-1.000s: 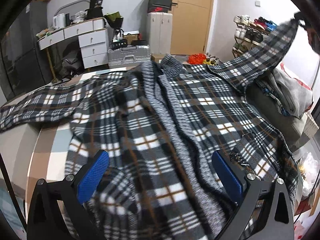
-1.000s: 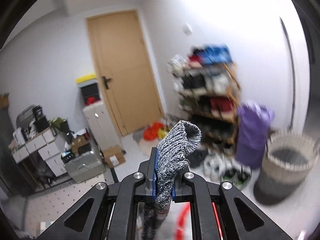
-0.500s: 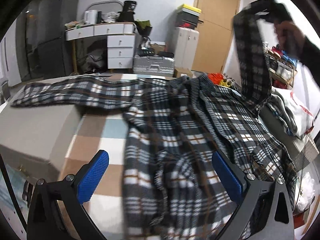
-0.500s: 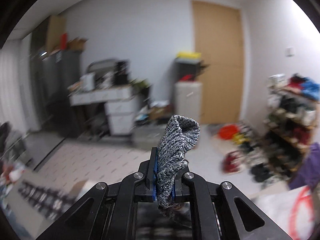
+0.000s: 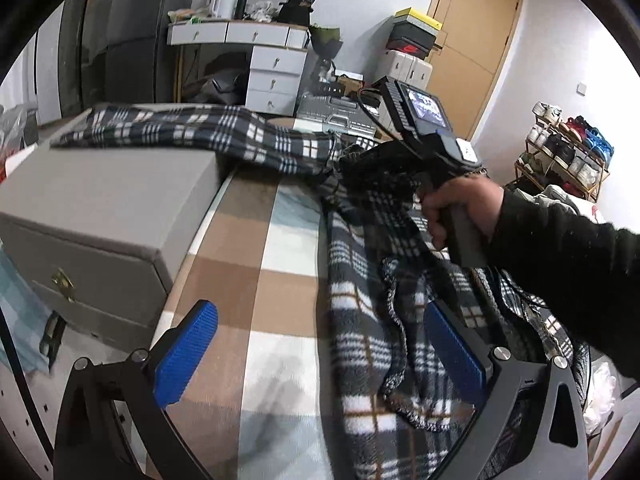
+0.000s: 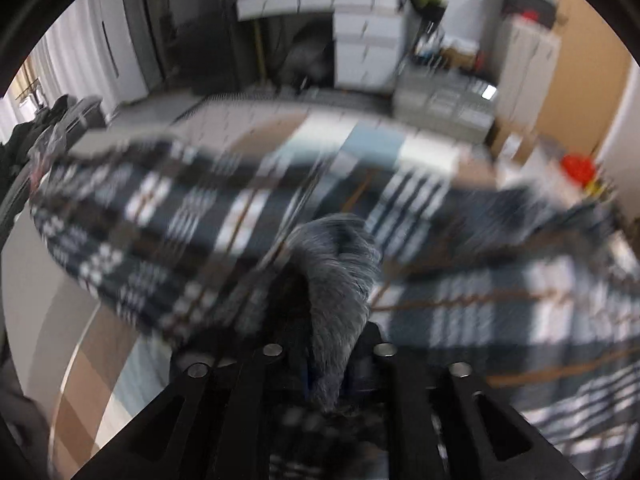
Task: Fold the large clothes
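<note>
A black, white and brown plaid fleece jacket [image 5: 360, 320] lies on the checked bed cover [image 5: 256, 272]. One sleeve [image 5: 180, 128] stretches left over a grey chest. My left gripper [image 5: 318, 307] hovers open above the jacket's left edge, nothing between its blue pads [image 5: 188, 344]. A hand [image 5: 460, 208] holds the right gripper low over the jacket's upper middle. In the blurred right wrist view the right gripper [image 6: 328, 360] has the other sleeve's grey knit cuff [image 6: 336, 264] between its jaws, which are opening. Plaid cloth [image 6: 160, 220] lies just below.
The grey chest [image 5: 100, 200] abuts the bed's left side. Behind stand white drawers [image 5: 272, 64], a silver case [image 5: 336, 116] and a wooden door [image 5: 472, 40]. A shoe rack [image 5: 568, 148] and a clothes heap [image 5: 560, 200] are at the right.
The right hand swung the raised sleeve from high on the right down onto the jacket's middle. My left gripper shifted left, so more bed cover and the grey chest show.
</note>
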Tool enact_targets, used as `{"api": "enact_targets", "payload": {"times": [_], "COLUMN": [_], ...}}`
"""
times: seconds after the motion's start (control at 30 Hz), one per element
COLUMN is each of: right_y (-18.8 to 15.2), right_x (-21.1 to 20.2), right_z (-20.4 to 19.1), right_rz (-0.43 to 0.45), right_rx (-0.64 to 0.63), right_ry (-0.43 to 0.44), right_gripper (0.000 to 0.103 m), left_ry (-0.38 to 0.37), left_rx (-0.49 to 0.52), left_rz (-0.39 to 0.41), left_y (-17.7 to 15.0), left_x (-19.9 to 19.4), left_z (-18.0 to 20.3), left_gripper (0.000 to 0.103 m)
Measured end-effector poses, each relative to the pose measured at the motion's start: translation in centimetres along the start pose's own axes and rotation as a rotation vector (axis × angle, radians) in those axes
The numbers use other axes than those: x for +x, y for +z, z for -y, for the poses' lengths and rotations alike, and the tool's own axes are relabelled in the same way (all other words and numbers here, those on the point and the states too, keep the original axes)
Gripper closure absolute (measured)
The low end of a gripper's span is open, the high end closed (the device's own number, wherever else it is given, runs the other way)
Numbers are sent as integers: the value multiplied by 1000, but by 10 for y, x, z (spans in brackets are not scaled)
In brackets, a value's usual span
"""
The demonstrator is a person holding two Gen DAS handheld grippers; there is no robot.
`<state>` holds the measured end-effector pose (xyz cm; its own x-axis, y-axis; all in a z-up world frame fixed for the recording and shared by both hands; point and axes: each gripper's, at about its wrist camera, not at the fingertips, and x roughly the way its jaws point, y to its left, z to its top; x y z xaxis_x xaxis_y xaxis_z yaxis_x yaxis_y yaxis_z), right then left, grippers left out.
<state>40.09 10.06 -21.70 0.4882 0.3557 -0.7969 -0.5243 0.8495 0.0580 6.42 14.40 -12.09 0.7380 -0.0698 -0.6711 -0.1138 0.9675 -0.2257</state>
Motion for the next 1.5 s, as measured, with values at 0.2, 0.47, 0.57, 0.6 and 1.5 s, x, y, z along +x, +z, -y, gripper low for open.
{"api": "enact_targets", "payload": {"times": [0.2,0.47,0.57,0.6,1.5], "right_y": [-8,-10,-22,-29,-155], "right_x": [-34,-112,-114,-105,-253], "right_z": [-1,119,194,223,148], "right_rz": [43,179,150,105,484], "right_rx": [-14,240,390,450,367], "right_ry": [280,446,269,199,425], "right_gripper": [15,1,0,0,0], "left_ry": [-27,-37,-25,-19,375], "left_rx": [-6,27,36,41,-186], "left_rz": [-10,-11,-14,-15,115], "left_y": [-1,-2,-1,-1,125], "left_x": [3,0,-1,-2,-43], "left_z": [-2,9,16,18,-92], "left_gripper": [2,2,2,2,2]}}
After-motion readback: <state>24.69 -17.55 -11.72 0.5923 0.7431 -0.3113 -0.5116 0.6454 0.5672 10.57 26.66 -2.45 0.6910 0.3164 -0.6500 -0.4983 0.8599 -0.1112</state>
